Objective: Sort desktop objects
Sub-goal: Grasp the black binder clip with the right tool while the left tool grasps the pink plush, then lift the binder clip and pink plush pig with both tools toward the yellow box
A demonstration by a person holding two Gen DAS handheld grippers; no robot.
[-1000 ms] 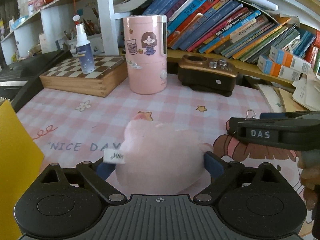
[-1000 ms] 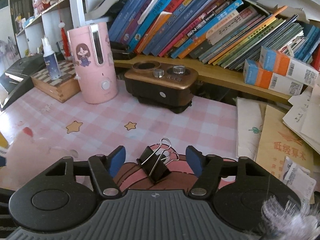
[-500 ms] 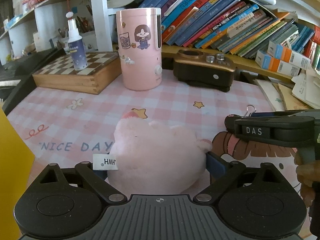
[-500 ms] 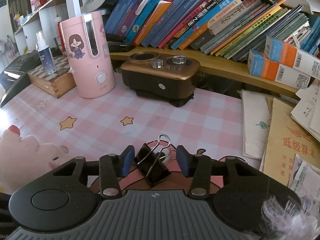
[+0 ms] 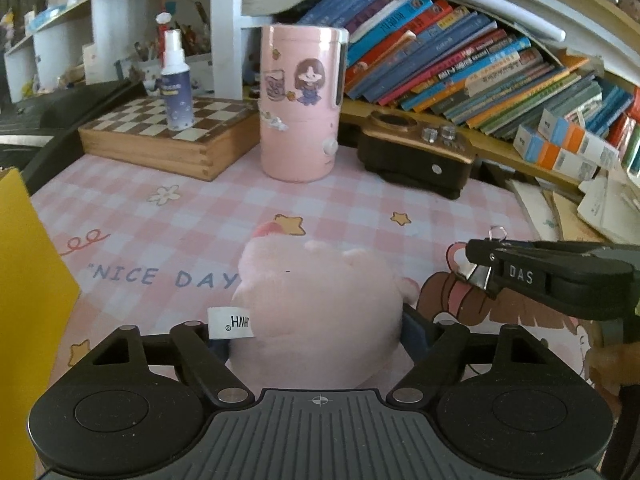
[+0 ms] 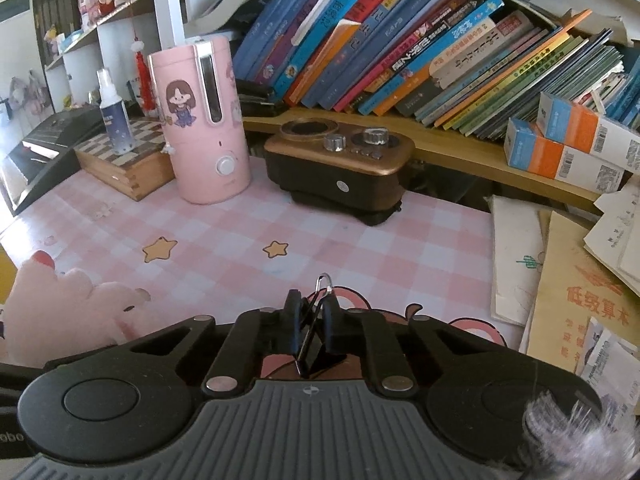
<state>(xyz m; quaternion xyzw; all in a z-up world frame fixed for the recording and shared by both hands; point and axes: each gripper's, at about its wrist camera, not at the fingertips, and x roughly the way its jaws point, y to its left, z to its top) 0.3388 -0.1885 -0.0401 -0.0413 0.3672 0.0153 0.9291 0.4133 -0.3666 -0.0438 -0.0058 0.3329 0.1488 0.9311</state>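
Kid's study desk at home: pink checked mat (image 5: 224,216), leaning books (image 6: 400,52) on shelf at 12 o'clock, chess box (image 5: 168,136) at 10, paper pile (image 6: 580,280) at 3.

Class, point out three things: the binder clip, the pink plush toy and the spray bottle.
binder clip (image 6: 311,340): right wrist view, black body between the fingers.
pink plush toy (image 5: 320,300): left wrist view, middle of its back.
spray bottle (image 5: 176,92): left wrist view, its blue label.

Pink plush toy (image 5: 320,300); pink-white checked mat (image 5: 224,208); black binder clip (image 6: 310,344).
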